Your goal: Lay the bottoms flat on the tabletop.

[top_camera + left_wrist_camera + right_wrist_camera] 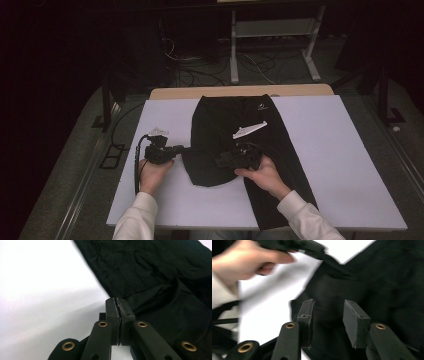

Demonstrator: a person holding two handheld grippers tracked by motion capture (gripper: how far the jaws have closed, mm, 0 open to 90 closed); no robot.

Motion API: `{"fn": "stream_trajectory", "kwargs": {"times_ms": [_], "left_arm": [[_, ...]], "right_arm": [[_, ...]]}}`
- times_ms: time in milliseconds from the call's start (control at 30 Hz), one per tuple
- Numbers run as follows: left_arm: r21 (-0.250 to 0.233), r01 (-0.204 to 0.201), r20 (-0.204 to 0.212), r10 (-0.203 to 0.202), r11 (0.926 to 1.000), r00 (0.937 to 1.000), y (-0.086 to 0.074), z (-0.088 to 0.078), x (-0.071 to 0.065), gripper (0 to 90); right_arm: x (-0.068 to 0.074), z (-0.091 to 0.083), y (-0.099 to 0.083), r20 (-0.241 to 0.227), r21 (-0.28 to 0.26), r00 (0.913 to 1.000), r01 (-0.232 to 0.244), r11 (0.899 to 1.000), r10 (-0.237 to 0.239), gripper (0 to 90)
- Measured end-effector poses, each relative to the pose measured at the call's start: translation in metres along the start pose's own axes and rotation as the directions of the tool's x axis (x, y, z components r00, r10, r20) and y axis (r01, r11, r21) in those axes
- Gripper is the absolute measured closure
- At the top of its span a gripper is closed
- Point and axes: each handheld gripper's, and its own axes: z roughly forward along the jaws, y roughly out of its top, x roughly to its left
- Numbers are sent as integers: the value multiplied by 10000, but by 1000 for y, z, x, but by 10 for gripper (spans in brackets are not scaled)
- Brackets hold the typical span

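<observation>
I am working on a pair of black trousers [235, 135] spread on the white table [340, 165], waistband toward twelve o'clock. One leg runs down toward five o'clock, past the table's near edge; the other has been brought up and across, so a rounded fold sits at about seven o'clock from the garment's middle.

My left gripper [186, 148], at nine o'clock from the garment, has its jaws pressed together. In the left gripper view [119, 312] the pads meet at the cloth's edge, and I judge that they pinch the hem there, though black on black makes the nip hard to read. My right gripper [227, 159] hovers over the fold with its jaws parted; in the right gripper view [329, 320] the pads stand apart with dark cloth behind them, pressing on nothing.

As I judge it, the first fold is roughly laid and one side is let go. Still to do: release the left corner, smooth the fold, and fold the long leg up toward twelve o'clock.
</observation>
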Motion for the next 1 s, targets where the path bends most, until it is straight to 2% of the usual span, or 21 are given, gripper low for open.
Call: {"fn": "stream_trajectory", "kwargs": {"times_ms": [133,300,367,500,667,733,800,900,1000], "left_arm": [[52,-11,-35,11,10000,10000,0,1,2,876],[48,98,-72,-98,9999,9999,0,1,5,877],[67,119,-63,-119,9999,9999,-1,2,6,876],[60,131,-38,-131,9999,9999,0,1,6,876],[68,120,1,-120,9999,9999,0,1,5,875],[77,106,4,-106,9999,9999,0,1,5,875],[111,115,14,-115,9999,9999,-1,2,5,875],[141,123,2,-123,9998,9999,-1,2,5,875],[154,96,-8,-96,9998,10000,-1,2,4,875]], "right_arm": [[11,11,-1,-819,265,9966,93,9996,-71,565],[24,32,-1,-1790,601,9838,211,9980,-100,557],[30,44,-1,-1936,911,9808,434,9949,-251,579],[38,60,-1,-1686,1330,9837,862,9874,-631,607],[41,73,-3,-826,1686,9904,1237,9779,-1110,618],[42,76,-4,-480,1791,9888,1479,9727,-1415,593],[42,77,-6,-331,1738,9860,1666,9706,-1633,587],[44,78,-6,111,1730,9784,2015,9641,-2065,581],[46,79,-7,423,1679,9723,2201,9609,-2300,634]]}}
